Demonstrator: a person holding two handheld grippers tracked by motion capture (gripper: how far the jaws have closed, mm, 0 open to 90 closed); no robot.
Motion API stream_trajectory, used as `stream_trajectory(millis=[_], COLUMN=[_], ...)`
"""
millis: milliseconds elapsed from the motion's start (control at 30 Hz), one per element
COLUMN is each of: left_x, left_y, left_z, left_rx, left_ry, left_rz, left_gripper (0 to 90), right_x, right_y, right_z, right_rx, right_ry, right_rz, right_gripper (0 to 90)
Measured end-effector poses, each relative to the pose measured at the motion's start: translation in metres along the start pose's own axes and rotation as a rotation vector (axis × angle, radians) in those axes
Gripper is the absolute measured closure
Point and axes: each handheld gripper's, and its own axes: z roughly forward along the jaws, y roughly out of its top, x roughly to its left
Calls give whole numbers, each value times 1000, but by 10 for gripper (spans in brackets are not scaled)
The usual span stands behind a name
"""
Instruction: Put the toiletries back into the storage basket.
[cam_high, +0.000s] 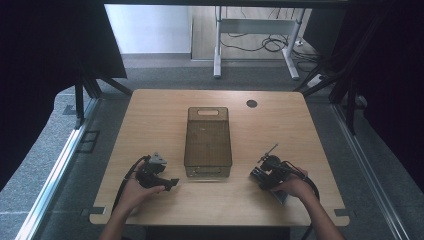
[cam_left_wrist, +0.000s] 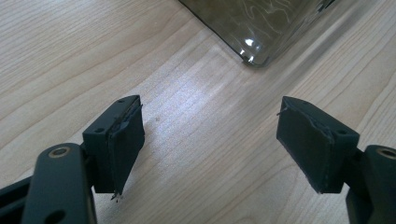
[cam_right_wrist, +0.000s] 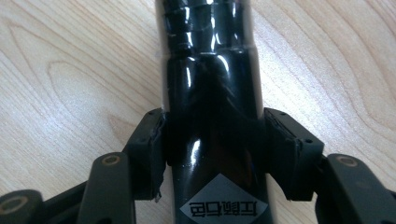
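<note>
A glossy black bottle (cam_right_wrist: 210, 88) with a grey diamond label lies on the wooden table (cam_right_wrist: 70, 70), its neck pointing away from the camera. My right gripper (cam_right_wrist: 212, 149) is shut on its shoulder, with a pad pressed against each side. From above, that right gripper (cam_high: 265, 175) sits at the table's front right in a hand. My left gripper (cam_high: 170, 182) rests at the front left, just left of a smoky see-through bin (cam_high: 208, 111). In its own view the left gripper (cam_left_wrist: 210, 135) stands open over bare wood, and the bin's corner (cam_left_wrist: 252, 28) lies ahead.
The bin stands lengthwise in the middle of the table and looks empty. A black round grommet hole (cam_high: 251, 103) sits behind it to the right. Dark curtains flank both sides, and a white desk frame (cam_high: 255, 30) stands on the floor beyond.
</note>
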Motion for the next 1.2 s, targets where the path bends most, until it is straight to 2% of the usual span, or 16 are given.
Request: stream_trajectory(millis=[433,567,700,833,1200], left_x=[2,3,3,3,3], left_y=[0,0,0,0,0], left_z=[-2,-2,-3,-4,-4], left_rx=[-4,-8,-6,-8,-11], left_ry=[3,3,3,3,0], left_rz=[-3,-6,-2,-6,-3], left_gripper=[237,237,237,237,237], right_x=[-7,-8,-11,-11,-10], right_y=[7,9,11,13,28], right_z=[-2,-10,-21,-30,-54], right_rx=[46,37,8,4,-39], right_ry=[54,60,97,87,106], right_rz=[55,60,72,72,119], right_gripper=[458,459,460,460,461])
